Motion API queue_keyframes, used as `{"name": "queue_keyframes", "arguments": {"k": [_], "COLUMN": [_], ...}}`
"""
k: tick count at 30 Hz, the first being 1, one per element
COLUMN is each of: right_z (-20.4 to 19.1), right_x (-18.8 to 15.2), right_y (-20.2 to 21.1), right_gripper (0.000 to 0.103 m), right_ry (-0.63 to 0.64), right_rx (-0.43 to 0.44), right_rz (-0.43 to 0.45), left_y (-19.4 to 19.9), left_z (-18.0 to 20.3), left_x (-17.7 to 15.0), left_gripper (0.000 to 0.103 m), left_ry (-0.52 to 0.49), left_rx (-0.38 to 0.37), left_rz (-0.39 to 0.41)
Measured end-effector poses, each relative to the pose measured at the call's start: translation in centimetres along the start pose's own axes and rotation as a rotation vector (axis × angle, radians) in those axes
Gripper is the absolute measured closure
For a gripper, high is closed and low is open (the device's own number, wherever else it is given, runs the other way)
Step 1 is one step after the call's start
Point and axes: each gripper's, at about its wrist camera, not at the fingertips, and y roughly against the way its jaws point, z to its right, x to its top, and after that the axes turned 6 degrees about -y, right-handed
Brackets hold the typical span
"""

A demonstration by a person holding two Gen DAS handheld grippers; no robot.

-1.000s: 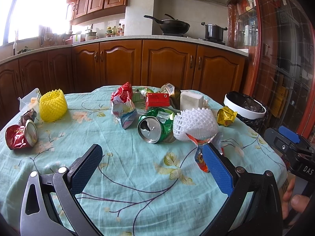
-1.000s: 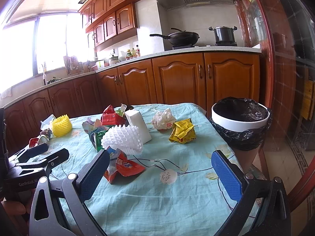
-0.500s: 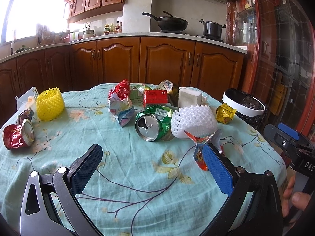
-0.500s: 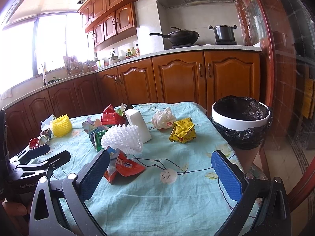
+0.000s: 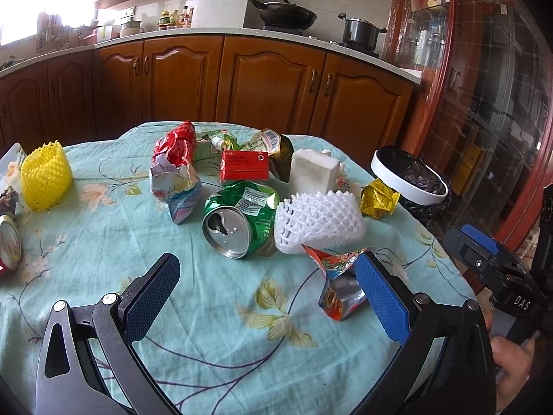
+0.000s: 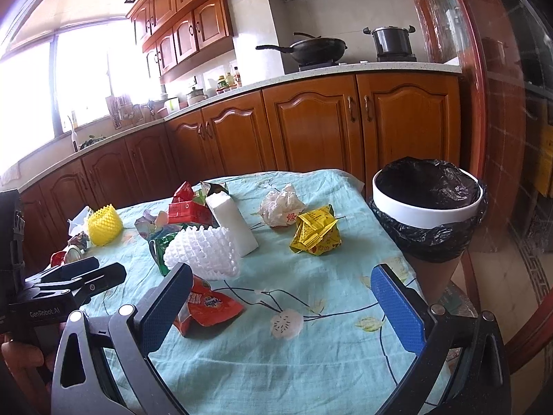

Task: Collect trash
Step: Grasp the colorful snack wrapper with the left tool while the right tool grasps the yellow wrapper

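Trash lies on a table with a teal floral cloth (image 5: pixel 103 228): a crushed green can (image 5: pixel 238 223), a white foam net (image 5: pixel 318 223), a torn red snack wrapper (image 5: pixel 340 276), a red carton (image 5: pixel 244 165), a yellow wrapper (image 6: pixel 316 231), a crumpled tissue (image 6: pixel 281 204) and a yellow foam net (image 5: pixel 45 176). A white bin with a black liner (image 6: pixel 428 200) stands beside the table's right edge. My left gripper (image 5: pixel 266 297) is open and empty, low over the cloth before the can. My right gripper (image 6: pixel 281 306) is open and empty, near the red wrapper (image 6: pixel 207 306).
A white foam block (image 6: pixel 233 224) and a pastel crumpled bag (image 5: pixel 176 190) sit among the trash. A crushed red can (image 5: pixel 8 245) lies at the table's left edge. Wooden kitchen cabinets (image 6: pixel 311 128) run behind the table. Each gripper shows in the other's view.
The left gripper has moved forward toward the green can and white net, which look larger now. The right gripper has barely moved. Both stay open.
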Motion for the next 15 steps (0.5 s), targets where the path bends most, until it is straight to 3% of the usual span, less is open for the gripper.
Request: {"name": "queue_keyframes", "arguments": {"k": [3, 8, 14, 15], "right_z": [0.1, 1.3, 2.9, 3.1], "right_x": [0.0, 0.6, 2.0, 2.2], "right_y": [-0.7, -2.9, -6.3, -6.8], "right_gripper": [0.001, 0.020, 0.036, 0.036], "right_ry": [-0.003, -0.044, -0.090, -0.100], "right_rx": [0.006, 0.009, -0.003, -0.006], "right_rz": [-0.023, -0.103, -0.178, -0.186], "left_y": [-1.0, -2.6, -4.4, -4.7], "left_z": [0.8, 1.6, 2.3, 2.3], "left_x": [-0.1, -0.8, -0.5, -0.4], "left_gripper": [0.001, 0.009, 0.026, 0.033], "left_ry": [-0.024, -0.047, -0.077, -0.077], "left_rx": [-0.028, -0.075, -0.107, -0.116], "left_rz": [-0.041, -0.109, -0.161, -0.170]}}
